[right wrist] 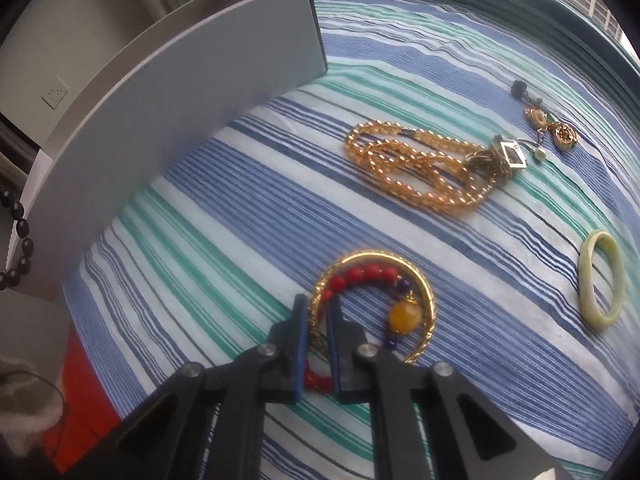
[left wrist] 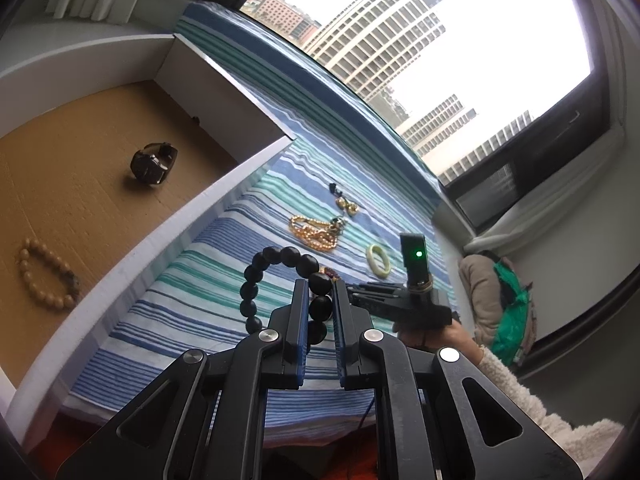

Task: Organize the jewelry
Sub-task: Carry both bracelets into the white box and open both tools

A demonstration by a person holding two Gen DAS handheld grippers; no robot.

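A striped cloth [right wrist: 248,184] covers the surface beneath a high-rise window [left wrist: 460,60]. A black bead bracelet [left wrist: 280,280] is gripped by the left tongs [left wrist: 320,304], a gold bangle [right wrist: 376,300] by the right tongs [right wrist: 318,320].

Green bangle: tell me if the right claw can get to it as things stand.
Probably not yet. The right claw is shut on the gold bangle, so it is occupied. The green bangle lies apart on the striped cloth with nothing over it.
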